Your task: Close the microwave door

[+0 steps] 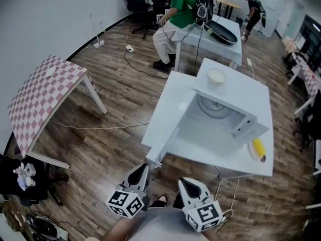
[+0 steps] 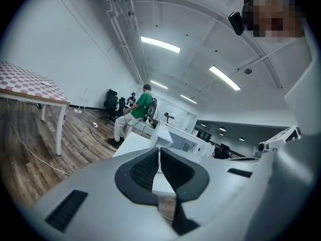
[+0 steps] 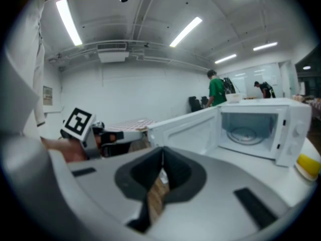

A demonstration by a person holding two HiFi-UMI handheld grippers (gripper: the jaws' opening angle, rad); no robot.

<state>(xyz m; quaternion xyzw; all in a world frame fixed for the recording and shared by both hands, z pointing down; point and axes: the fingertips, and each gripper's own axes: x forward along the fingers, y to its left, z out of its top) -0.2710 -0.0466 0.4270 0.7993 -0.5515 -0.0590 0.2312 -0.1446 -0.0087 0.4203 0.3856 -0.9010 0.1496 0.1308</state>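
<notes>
1. Head view puts the microwave (image 1: 228,115) on the white counter (image 1: 165,107). Its door (image 1: 168,137) is swung wide open toward the near left, and its free edge ends near the counter's near-left corner. Nothing touches the door, so the closing push has not begun.
2. The left tool (image 1: 141,170) sits just short of that free edge. Its jaws are pressed together and hold nothing. A narrow closed tip on a smooth door panel could skid off sideways, and the door would then swing only part of the way.
3. The right tool (image 1: 185,185) is likewise closed and empty. It hangs near the counter's near edge, on the cavity side of the door. If it lingers there it could be caught in the door's path.
4. A push near the hinge would probably give poor leverage, and the door might stop short of latching.
5. Too hard a shove risks a slam. That could slide the microwave on the counter and jolt the bowl (image 1: 216,77) on its roof.
6. A shifted oven might also nudge the small plate holding a yellow item (image 1: 258,147), which lies near the counter's right edge.
7. A thin cable (image 1: 90,127) runs across the floor to the left, and a sideways step could snag it.
</notes>
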